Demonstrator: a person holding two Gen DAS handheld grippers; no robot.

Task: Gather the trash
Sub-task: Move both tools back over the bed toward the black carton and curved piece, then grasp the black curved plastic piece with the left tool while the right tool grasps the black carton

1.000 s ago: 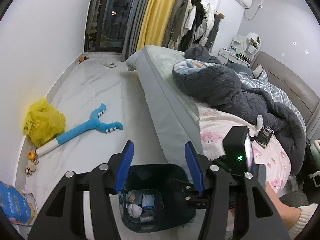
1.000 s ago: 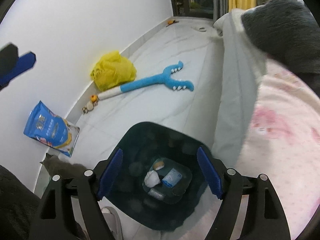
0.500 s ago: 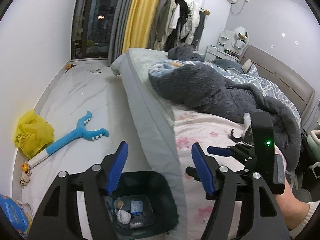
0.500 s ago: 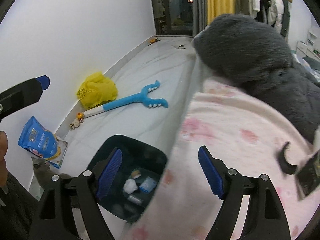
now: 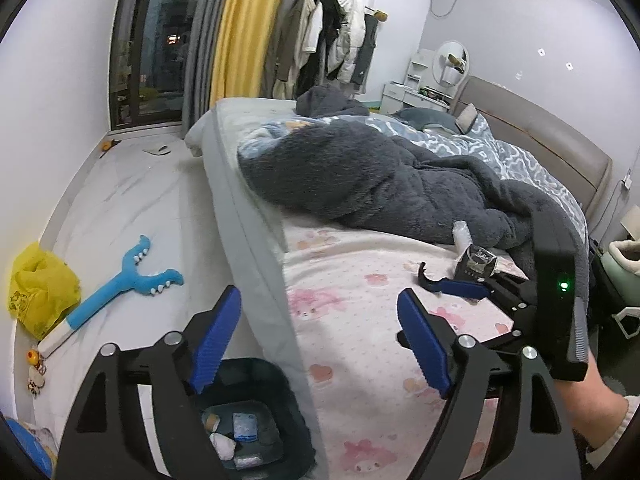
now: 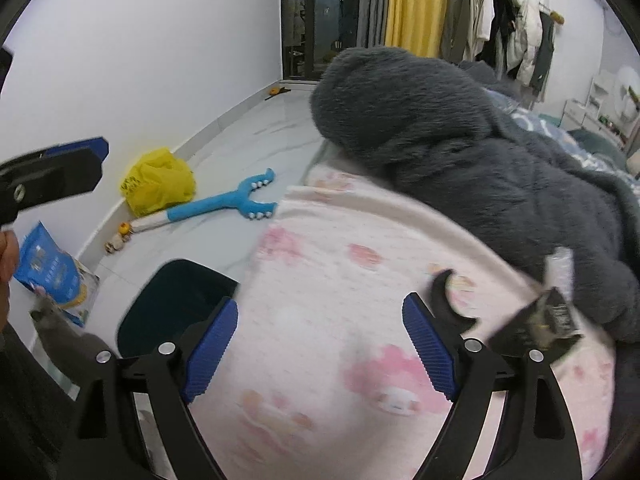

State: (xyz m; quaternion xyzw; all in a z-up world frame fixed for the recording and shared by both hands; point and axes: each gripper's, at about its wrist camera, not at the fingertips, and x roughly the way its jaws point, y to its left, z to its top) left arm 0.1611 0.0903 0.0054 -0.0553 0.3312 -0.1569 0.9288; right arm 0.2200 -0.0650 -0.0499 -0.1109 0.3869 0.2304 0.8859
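Note:
A dark bin [image 5: 276,396] stands on the floor against the bed, with several bits of trash [image 5: 224,446] at its bottom. On the pink sheet [image 6: 328,280] lie a black wrapper [image 6: 544,320], a clear plastic piece [image 6: 562,268] and a black curved piece [image 6: 448,300], close to the grey fleece blanket [image 6: 460,132]. My right gripper [image 6: 320,348] hangs over the sheet, left of the wrapper. Its jaws are opening with nothing between them. My left gripper [image 5: 320,340] is over the bed's edge above the bin, jaws also opening and empty.
On the floor by the wall lie a yellow bag [image 6: 158,182], a blue forked toy [image 6: 224,204] and a blue packet [image 6: 52,272]. A grey cat [image 6: 68,340] sits beside the bin. Clothes hang on a rack [image 5: 340,48] beyond the bed.
Both views have swung from the bin on the floor to the bed. The right gripper has moved over the pink sheet towards the wrapper. Both pairs of jaws stand wider.

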